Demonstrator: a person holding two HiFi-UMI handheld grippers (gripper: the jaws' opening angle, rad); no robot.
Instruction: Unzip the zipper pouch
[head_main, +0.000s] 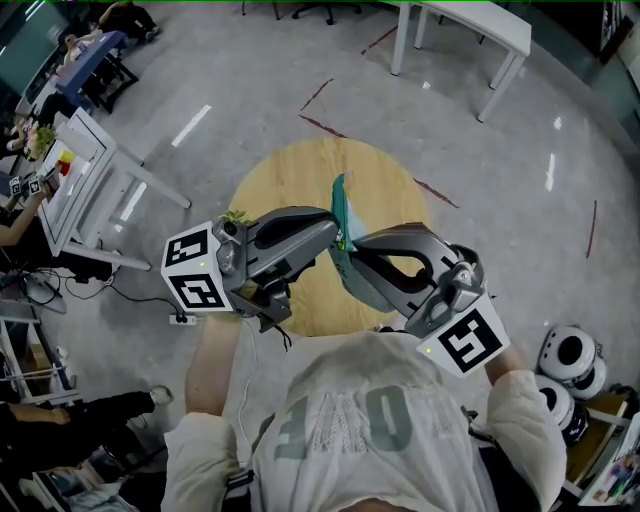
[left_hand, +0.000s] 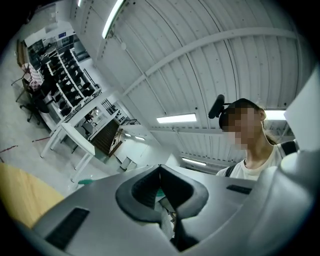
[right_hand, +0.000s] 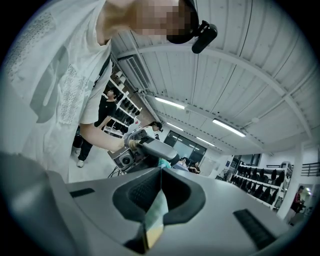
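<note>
A round wooden table (head_main: 290, 190) fills the middle of the head view, and the person stands over it with both tools raised clear of its top. The left gripper (head_main: 335, 238) comes in from the left and the right gripper (head_main: 346, 262) from the right, slightly nearer the body, so their tips meet almost nose to nose. Between them stands the teal zipper pouch (head_main: 340, 203), held on edge in the air. Its long axis runs from the tips away from the person, so most of it rises past the jaws. Each gripper view shows its jaws clamped on a thin edge of the pouch: a teal sliver on the left, a green-yellow strip on the right. Which one has the slider I cannot tell, but the pull should probably run along that long axis. No brand or label is readable on the pouch, and the large letters on the person's shirt (head_main: 350, 425) are too foreshortened to read.
</note>
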